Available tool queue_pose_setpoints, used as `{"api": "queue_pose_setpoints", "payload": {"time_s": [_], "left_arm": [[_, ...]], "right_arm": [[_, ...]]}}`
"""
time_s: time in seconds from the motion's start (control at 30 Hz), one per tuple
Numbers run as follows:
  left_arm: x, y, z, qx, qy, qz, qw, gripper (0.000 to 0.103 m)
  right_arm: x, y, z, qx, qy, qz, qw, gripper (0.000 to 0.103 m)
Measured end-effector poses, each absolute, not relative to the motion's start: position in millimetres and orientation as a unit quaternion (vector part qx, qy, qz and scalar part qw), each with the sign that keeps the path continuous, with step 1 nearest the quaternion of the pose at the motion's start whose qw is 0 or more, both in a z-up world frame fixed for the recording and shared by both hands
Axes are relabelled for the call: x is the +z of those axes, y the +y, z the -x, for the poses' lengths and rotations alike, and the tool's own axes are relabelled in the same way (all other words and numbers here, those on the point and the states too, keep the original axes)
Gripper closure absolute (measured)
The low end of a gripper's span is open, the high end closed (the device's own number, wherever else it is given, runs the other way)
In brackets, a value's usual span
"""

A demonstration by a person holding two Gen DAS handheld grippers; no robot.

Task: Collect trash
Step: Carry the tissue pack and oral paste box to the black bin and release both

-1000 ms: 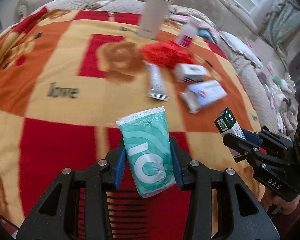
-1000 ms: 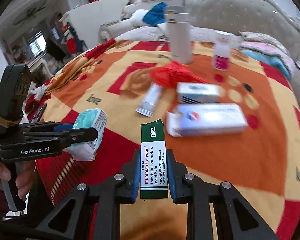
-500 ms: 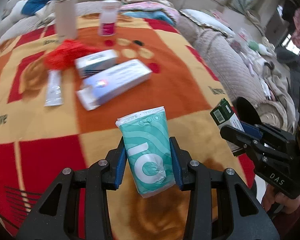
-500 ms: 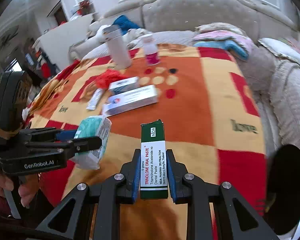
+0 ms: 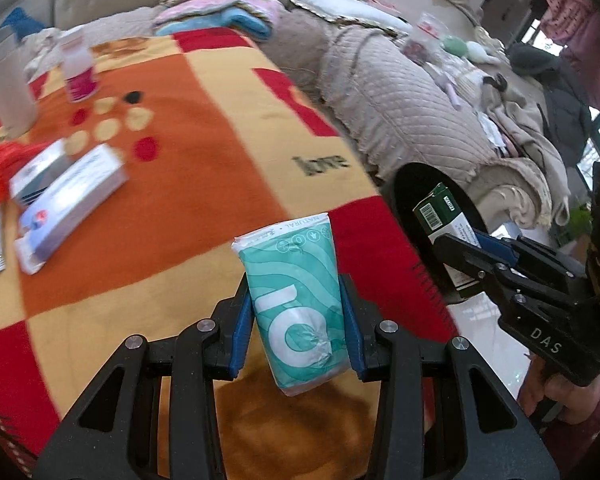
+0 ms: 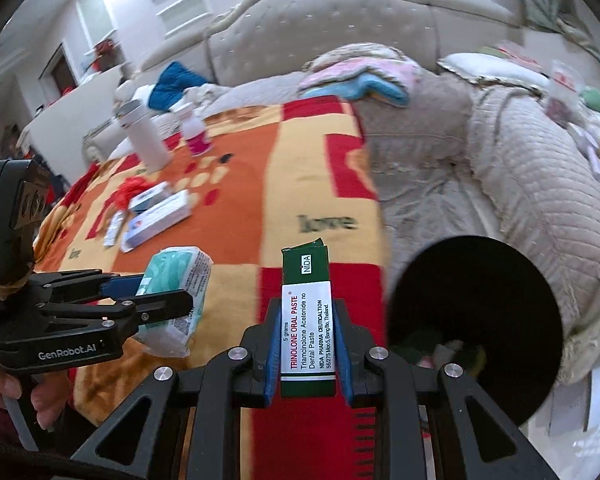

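Right of right gripper (image 6: 304, 344), black bin (image 6: 476, 320) gaping; I'm pinching oral-paste box (image 6: 306, 312), left gripper (image 5: 298, 320) squeezing tissue pack (image 5: 296, 304), both for dumping.

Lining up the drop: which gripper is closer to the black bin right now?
Right. The right gripper, holding the green oral paste box, sits just beside the black bin; the left gripper, with the teal tissue pack, is farther over the blanket.

Swung across the blanket (image 5: 204, 184) toward its edge; black bin (image 6: 476, 320) now in view beside the bed, just right of the green box (image 6: 307, 316).
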State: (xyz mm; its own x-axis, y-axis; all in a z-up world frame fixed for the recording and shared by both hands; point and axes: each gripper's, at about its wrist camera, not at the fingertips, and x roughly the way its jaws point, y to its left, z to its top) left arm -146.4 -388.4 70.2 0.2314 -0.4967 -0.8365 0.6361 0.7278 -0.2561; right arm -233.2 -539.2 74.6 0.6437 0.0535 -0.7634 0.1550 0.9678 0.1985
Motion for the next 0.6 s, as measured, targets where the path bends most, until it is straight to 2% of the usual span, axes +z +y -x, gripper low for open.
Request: {"api": "queue_pose_setpoints", "payload": {"time_s": [0.6], "left_arm": [[54,-506,164,-0.421,0.514,-0.091,0.741,0.066]], "right_arm": [[42,-639,273,-0.123,0.433,-0.172,0.876,0.080]]}}
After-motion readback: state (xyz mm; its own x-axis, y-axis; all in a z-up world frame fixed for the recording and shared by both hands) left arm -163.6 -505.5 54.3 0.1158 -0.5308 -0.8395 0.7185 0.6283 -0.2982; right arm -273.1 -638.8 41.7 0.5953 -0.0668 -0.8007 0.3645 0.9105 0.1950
